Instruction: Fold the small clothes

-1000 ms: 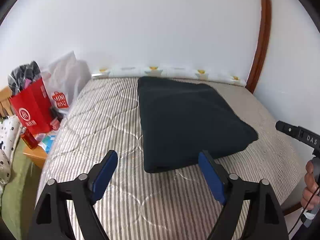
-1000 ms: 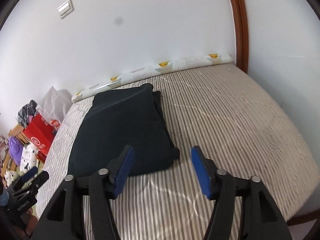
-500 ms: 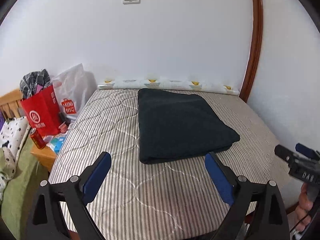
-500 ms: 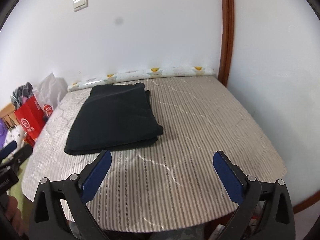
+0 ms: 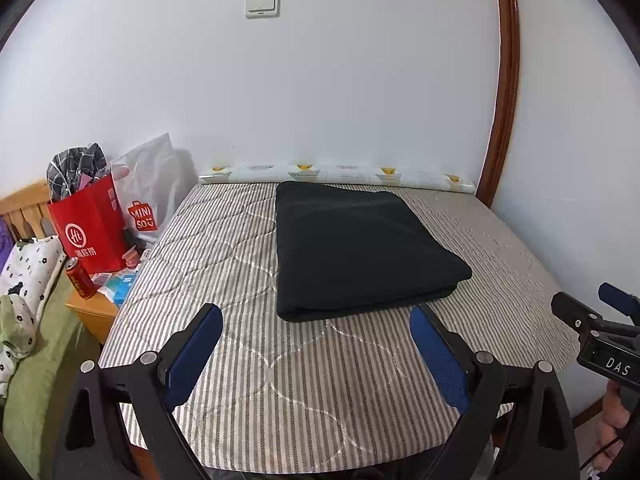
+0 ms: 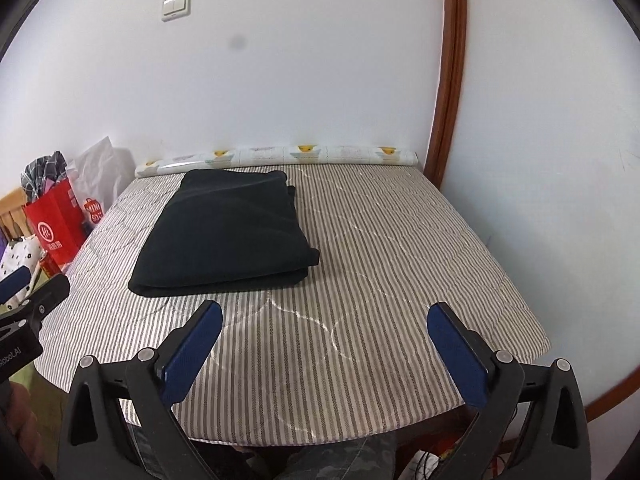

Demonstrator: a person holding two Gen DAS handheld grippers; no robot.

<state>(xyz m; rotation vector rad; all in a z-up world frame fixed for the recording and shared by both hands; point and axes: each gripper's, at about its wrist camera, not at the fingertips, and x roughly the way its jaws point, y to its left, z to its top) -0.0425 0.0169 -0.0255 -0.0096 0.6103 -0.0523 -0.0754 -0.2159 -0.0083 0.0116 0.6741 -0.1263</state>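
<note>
A white wall (image 5: 360,80) backs the scene, with a brown wooden trim (image 5: 506,80) running up its right side and a white light switch (image 5: 262,5) high on it. Below lies the bed (image 5: 240,360), covered in a grey-and-white striped quilted cover, its surface taking up most of both views. On it, toward the far side and left of centre in the right wrist view, rests the folded dark garment (image 5: 360,244), a flat, neat rectangle with its folded edges stacked at the near end; it lies well apart from both tools. Along the bed's far edge, against the wall, runs a long white printed roll (image 5: 336,173). Left of the bed stand a white plastic shopping bag (image 5: 148,196) and, just beside it, a red paper bag (image 5: 90,232) stuffed with checked fabric; both sit on a small wooden bedside stand (image 5: 94,312) with a red drink can (image 5: 80,278) in front of them. The left hand-held gripper (image 5: 316,348) hovers over the near part of the bed with its blue-padded jaws spread wide and nothing between them. The right hand-held gripper (image 6: 324,344) does likewise, jaws wide apart and empty, over the near edge of the bed. Each tool shows at the edge of the other's view.
</note>
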